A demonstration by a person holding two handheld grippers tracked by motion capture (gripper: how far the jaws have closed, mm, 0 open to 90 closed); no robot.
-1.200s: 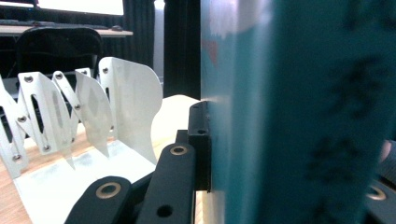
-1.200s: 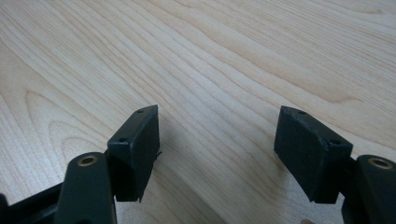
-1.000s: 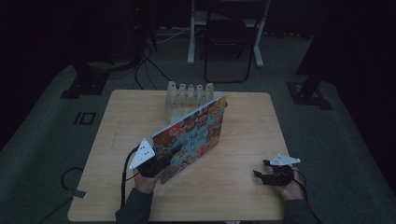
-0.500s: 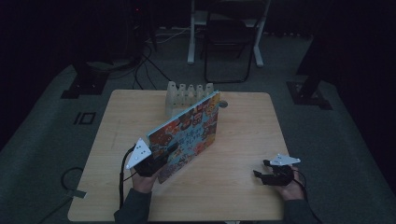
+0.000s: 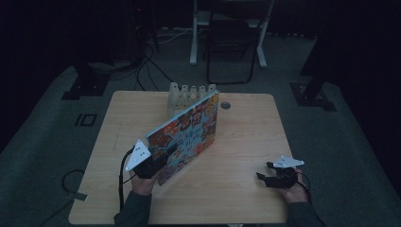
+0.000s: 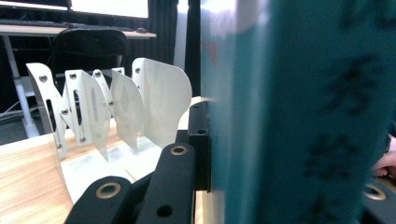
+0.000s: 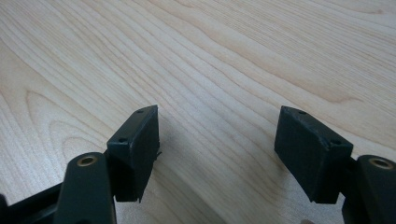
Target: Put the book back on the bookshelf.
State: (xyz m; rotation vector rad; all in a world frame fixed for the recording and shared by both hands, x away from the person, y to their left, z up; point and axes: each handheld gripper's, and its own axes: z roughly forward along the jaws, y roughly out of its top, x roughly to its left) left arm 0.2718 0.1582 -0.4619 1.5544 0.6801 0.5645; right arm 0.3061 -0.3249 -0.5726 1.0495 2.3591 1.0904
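L gripper (image 5: 163, 158) clamps book (image 5: 189, 135) at its near lower corner, held tilted over table (image 5: 246, 142), just before rack (image 5: 189, 92). Book prob. stiff, light, glossy, may slip; grip nr spine. R gripper (image 5: 265, 178) wide, empty.

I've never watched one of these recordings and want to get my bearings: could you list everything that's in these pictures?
book: one, colourful cover, tilted up on edge mid-table, held at its near corner.
rack: one, white, upright dividers, far edge of table behind the book.
table: one, light wood.
chair: one, dark, on the floor beyond the table.
cables: several, black, on the floor at the back left.
left gripper: one, black, shut on the book.
right gripper: one, black, open, holding nothing, near right of table.
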